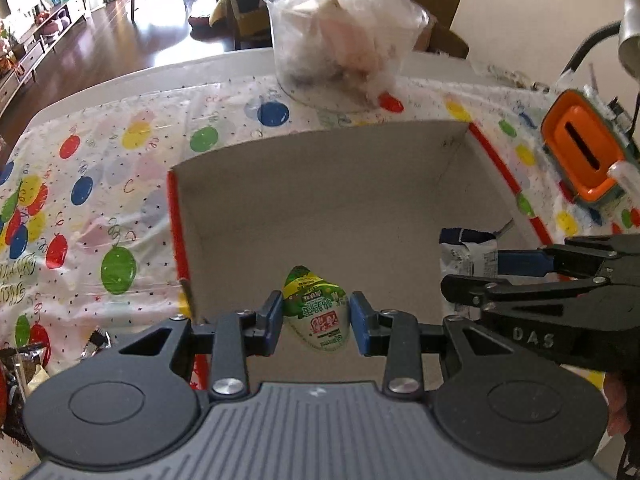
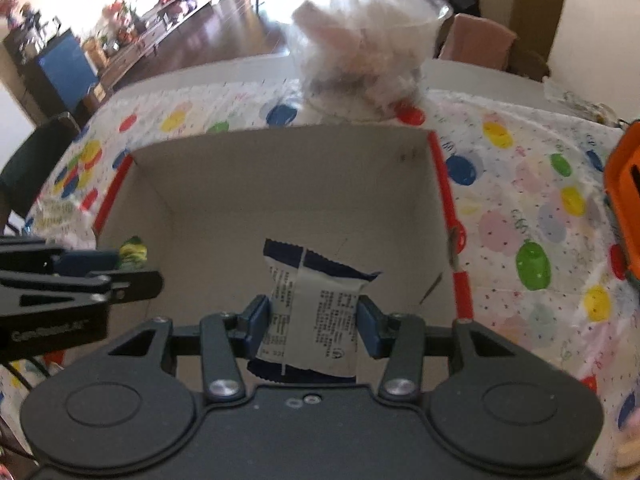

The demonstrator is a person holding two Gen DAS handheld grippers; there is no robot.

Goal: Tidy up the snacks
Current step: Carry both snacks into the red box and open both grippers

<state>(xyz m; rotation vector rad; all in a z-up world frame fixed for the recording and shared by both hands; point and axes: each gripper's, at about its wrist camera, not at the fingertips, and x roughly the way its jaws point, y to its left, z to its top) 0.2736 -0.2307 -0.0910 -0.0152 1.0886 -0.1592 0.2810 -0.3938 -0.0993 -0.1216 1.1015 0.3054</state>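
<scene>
Cardboard makes up the big open box with red edges, and both claws hang over it. The left claw is clamped on a small green and white snack packet. Its long side runs away from the camera, with the green tip pointing at the far wall of the box. The print on it is upside down and too small to read.

The right claw is clamped on a white and dark blue snack packet. This packet stands up tall above the box floor, with rows of tiny print I cannot read.

Only the left view shows the letters "DAS" on the side of the right claw, and an orange holder right of the box. Behind the box stands a clear tub stuffed with plastic bags, on the balloon-print cloth over the worktop.
</scene>
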